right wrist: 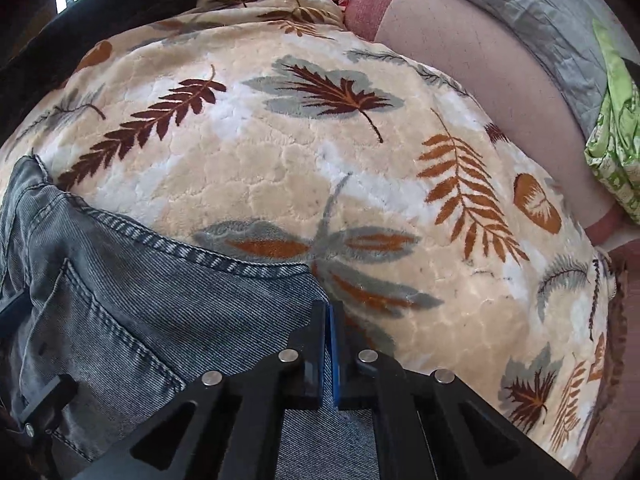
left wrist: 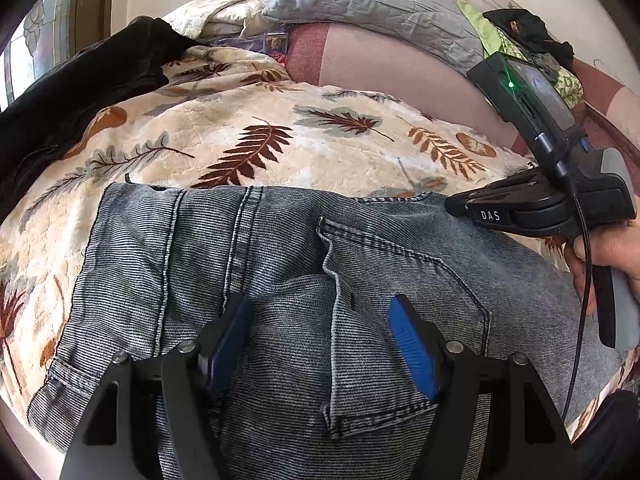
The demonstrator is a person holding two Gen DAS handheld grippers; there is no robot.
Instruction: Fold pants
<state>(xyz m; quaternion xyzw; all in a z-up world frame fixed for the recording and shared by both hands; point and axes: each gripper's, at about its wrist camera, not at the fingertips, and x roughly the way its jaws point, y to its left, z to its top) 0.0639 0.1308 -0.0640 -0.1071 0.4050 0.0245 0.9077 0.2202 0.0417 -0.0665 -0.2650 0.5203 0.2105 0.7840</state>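
Right gripper (right wrist: 329,314) had its jaws pressed together at the far right corner of the jeans (right wrist: 132,312); whether a fold of denim was caught between the blue pads could not be told from either view. From the left wrist view the same gripper (left wrist: 454,205) lay low at the jeans' top right edge, held by a hand (left wrist: 612,256) with a cable trailing down from it.

Left gripper (left wrist: 320,316) stood with jaws apart, blue pads (left wrist: 414,350) hanging over the middle of the denim near the back pocket (left wrist: 404,320), nothing gripped between them.

Jeans were spread flat, grey-blue, back pocket up, on a cream fleece blanket (left wrist: 240,120) printed with brown, rust and grey leaves. Blanket covered most of a bed; beyond it, a pink sheet (left wrist: 400,76) showed bare. Dark garment (left wrist: 80,92) lay at the blanket's far left edge. Grey quilted pillow (left wrist: 380,4) sat at the head, with green patterned fabric (left wrist: 496,36) and a black item beside it at right.
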